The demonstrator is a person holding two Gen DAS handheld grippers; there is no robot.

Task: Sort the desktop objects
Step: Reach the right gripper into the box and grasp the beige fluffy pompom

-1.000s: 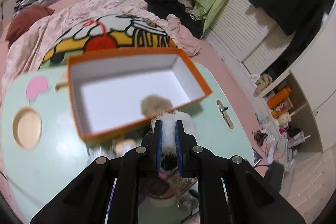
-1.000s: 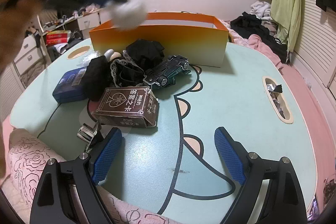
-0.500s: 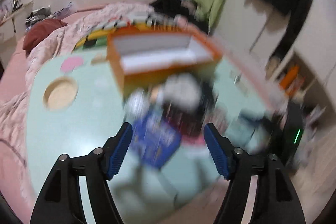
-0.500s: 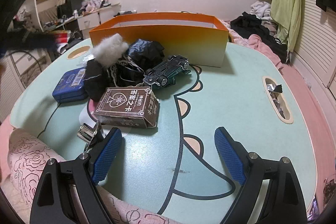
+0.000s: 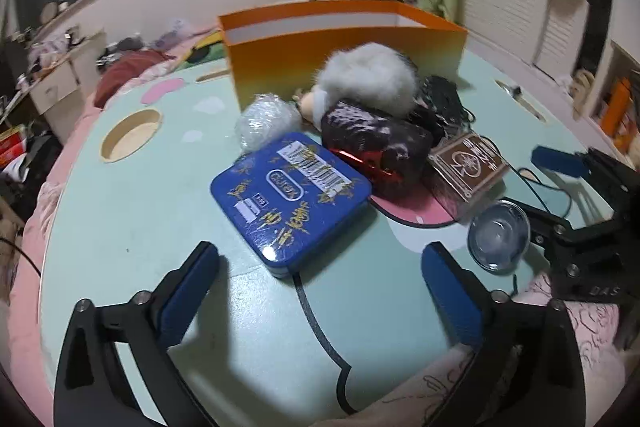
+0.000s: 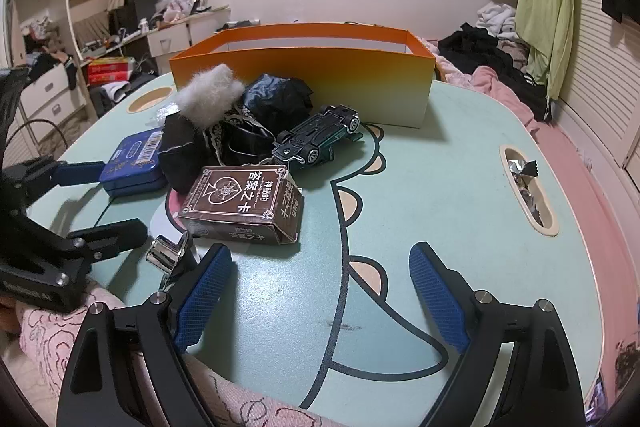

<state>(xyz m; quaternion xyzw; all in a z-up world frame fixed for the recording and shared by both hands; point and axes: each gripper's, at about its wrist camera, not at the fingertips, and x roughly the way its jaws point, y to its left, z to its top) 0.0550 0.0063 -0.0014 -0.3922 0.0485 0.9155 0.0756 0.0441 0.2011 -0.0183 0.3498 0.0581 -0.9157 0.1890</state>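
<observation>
Table (image 6: 460, 187): toy car (image 6: 320, 141) right view only.

Left gripper (image 5: 318, 293): 1 second ago clamped on the white fluffy toy (image 5: 370, 79) above the orange box (image 5: 344, 53); its jaws have just been opening and now stand wide with nothing between them. The toy now lies on the clutter pile in front of the box, upper centre of frame. The left gripper has dropped low over the worktop (image 5: 132, 195), near the blue tin (image 5: 290, 195).
</observation>
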